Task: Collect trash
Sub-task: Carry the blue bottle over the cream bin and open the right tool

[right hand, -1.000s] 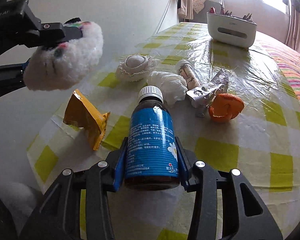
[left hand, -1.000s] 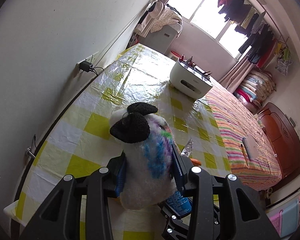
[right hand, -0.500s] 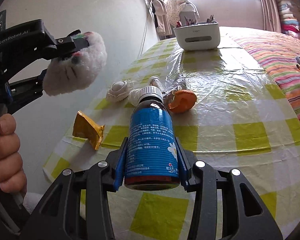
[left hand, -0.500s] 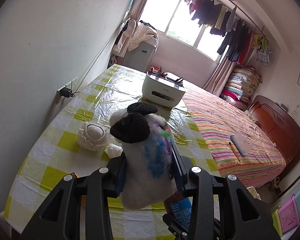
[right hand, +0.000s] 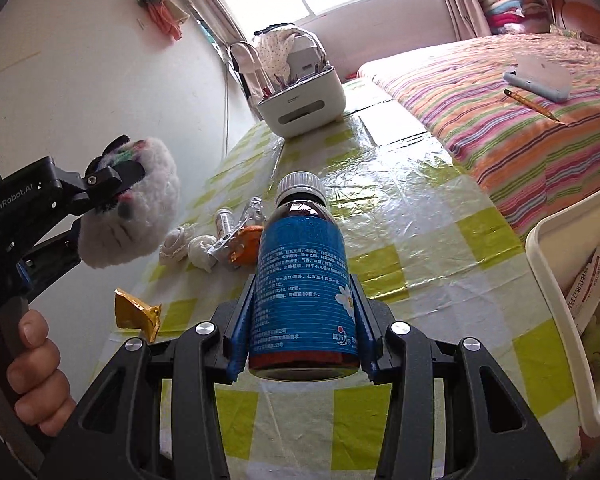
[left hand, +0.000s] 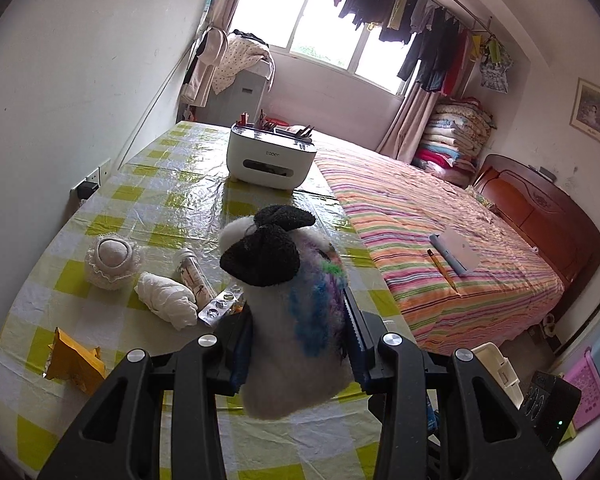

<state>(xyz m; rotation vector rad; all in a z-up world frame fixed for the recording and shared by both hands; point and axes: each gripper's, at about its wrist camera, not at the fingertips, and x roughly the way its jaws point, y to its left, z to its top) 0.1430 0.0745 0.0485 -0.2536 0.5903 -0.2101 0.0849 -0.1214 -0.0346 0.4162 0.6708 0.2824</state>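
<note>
My left gripper [left hand: 298,334] is shut on a white plush toy [left hand: 288,304] with black ears and coloured streaks, held above the checked table [left hand: 172,200]. The same toy [right hand: 140,212] shows at the left of the right wrist view, with a hand [right hand: 32,364] on that gripper's handle. My right gripper [right hand: 304,330] is shut on a brown medicine bottle [right hand: 304,280] with a blue label and white cap. On the table lie a yellow wrapper [left hand: 76,364], a crumpled tissue [left hand: 166,304], a blister pack [left hand: 220,304], a small tube [left hand: 192,272] and an orange peel [right hand: 246,246].
A white bin's rim [right hand: 556,292] with paper inside stands at the right of the right wrist view, off the table's near edge. A white organiser box [left hand: 270,158] sits at the table's far end. A round lace-trimmed item [left hand: 112,260] lies left. A striped bed [left hand: 440,252] adjoins the table.
Both grippers have drawn back from the table and rolled, keeping their loads. More of the table, the bed and the white bin's rim have come into view.
</note>
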